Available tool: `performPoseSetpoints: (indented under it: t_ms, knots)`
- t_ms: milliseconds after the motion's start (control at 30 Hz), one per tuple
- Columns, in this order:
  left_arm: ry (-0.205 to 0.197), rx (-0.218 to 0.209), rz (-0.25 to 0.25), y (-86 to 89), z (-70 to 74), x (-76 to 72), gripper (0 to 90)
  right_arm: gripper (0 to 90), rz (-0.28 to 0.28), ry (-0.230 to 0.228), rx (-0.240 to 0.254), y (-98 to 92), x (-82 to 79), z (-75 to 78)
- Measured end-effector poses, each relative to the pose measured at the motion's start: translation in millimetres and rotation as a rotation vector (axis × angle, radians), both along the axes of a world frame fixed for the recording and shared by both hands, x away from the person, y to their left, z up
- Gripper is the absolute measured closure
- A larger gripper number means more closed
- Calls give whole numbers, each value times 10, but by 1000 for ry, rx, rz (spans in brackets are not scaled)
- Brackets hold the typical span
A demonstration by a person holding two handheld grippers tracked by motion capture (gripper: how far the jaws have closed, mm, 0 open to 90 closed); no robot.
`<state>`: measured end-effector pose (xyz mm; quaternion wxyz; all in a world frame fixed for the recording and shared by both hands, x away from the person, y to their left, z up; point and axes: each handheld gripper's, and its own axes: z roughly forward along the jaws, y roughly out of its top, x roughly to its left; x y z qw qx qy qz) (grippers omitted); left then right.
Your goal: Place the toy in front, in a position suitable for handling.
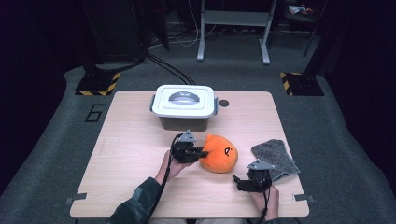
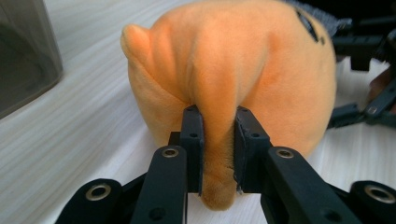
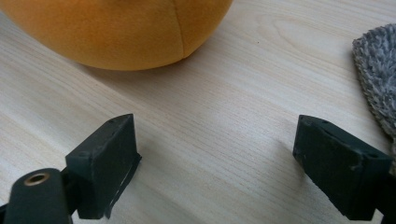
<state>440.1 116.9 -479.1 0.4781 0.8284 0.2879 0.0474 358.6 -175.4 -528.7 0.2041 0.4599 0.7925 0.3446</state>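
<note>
left gripper view: left hand-held gripper (image 2: pixel 218 154) pinching a fold of orange plush toy (image 2: pixel 243 60) (on worktop (image 2: pixel 70 140)); right hand-held gripper (image 3: pixel 217 163) spread wide, holding nothing.

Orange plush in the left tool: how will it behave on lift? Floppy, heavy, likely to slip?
Probably soft: the left tool pinches a fold of the orange plush nearly flat. It looks light for its bulk, so the body would likely sag and swing from that fold. The fuzzy fabric should resist slipping, though a small pinch may creep.

Black claw (image 1: pixel 204 153) (brass-ringed screw holes), grey top plate, camouflage-green sleeve (image 1: pixel 135 205).
</note>
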Motion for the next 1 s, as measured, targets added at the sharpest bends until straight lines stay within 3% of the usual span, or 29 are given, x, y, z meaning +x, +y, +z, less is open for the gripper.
performPoseSetpoints:
  t_ms: [167, 300, 333, 433, 600, 733, 900, 1000]
  knots:
    - [-33, -19, 47, -47, 65, -91, 778, 126, 0, 0, 0, 0, 0, 0]
    - [-47, -49, 120, -48, 103, -144, 780, 126, -3, 0, -1, -1, 0, 0]
    - [-42, -52, 134, -45, 105, -153, 780, 126, -10, 0, 6, 6, 0, -1]
    - [-7, -113, 193, -38, 64, -178, 779, 126, -9, 0, 5, 5, 0, 0]
    - [50, -164, 230, -94, -52, -209, 775, 126, -10, 0, 5, 6, -1, -1]
    - [16, -103, 214, -149, -62, -228, 717, 126, -11, -2, 5, 6, -2, -1]
    - [-41, -24, 199, -148, 13, -241, 501, 126, -12, -2, 5, 6, -2, -1]
    - [-59, -12, 200, -109, 37, -250, 390, 126, -11, -2, 3, 5, -3, -1]
